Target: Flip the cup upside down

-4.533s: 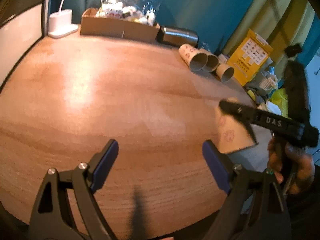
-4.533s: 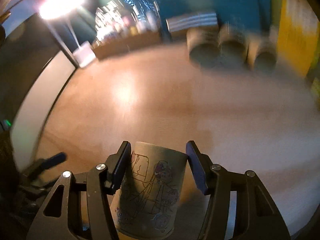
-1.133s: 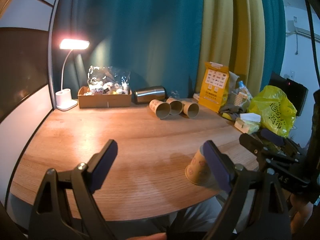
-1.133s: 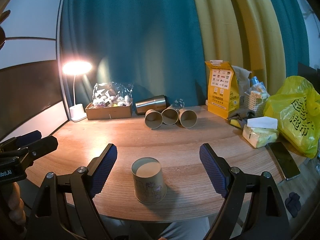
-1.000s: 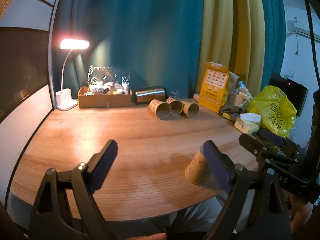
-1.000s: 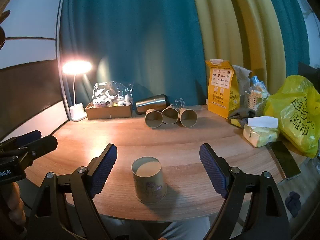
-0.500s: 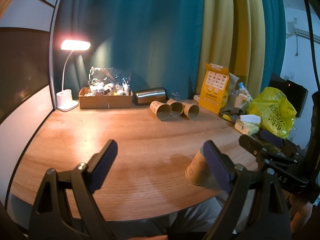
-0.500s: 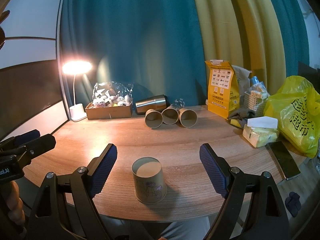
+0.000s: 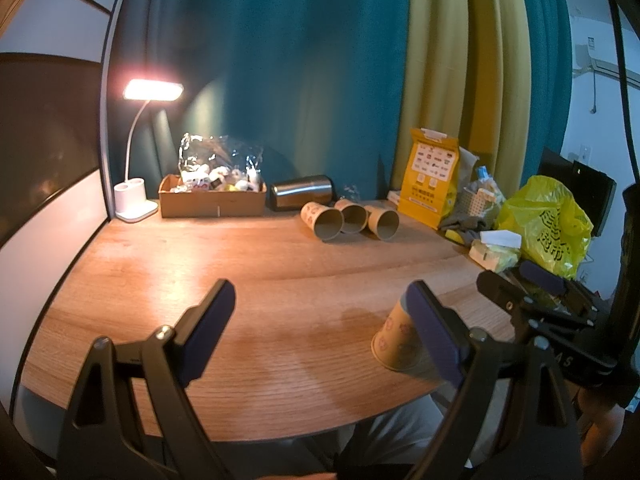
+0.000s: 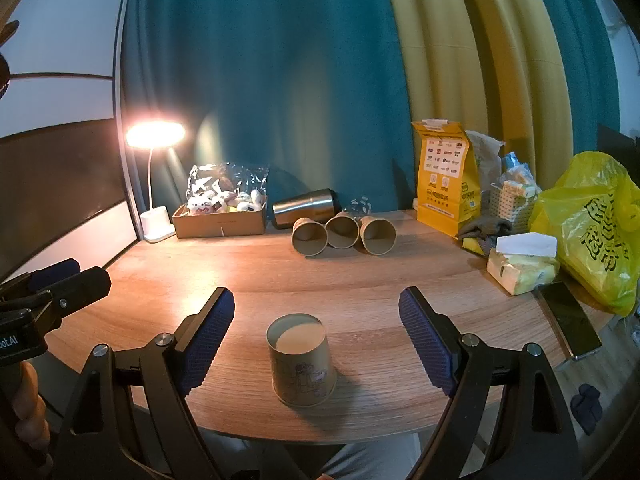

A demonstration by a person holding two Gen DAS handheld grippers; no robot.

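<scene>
Cup [image 10: 302, 364] inverted on table [image 10: 360, 280], printed cartoon side visible.
Right claw [image 10: 316, 332] and left claw [image 9: 320, 328] both spread apart, empty; "AS" legible on right claw's body.

Wooden counter [image 10: 360, 280] carrying: a lit desk lamp [image 10: 155, 136] glowing at the back left; a cardboard box [image 10: 220, 222] of small toys sitting beside it; a steel tumbler [image 10: 306, 206] and three paper cups [image 10: 344, 232] lying on their sides; a yellow bag [image 10: 446, 178], tissue pack [image 10: 520, 266], phone [image 10: 568, 320] and yellow plastic bag [image 10: 596, 224] crowding the right.
</scene>
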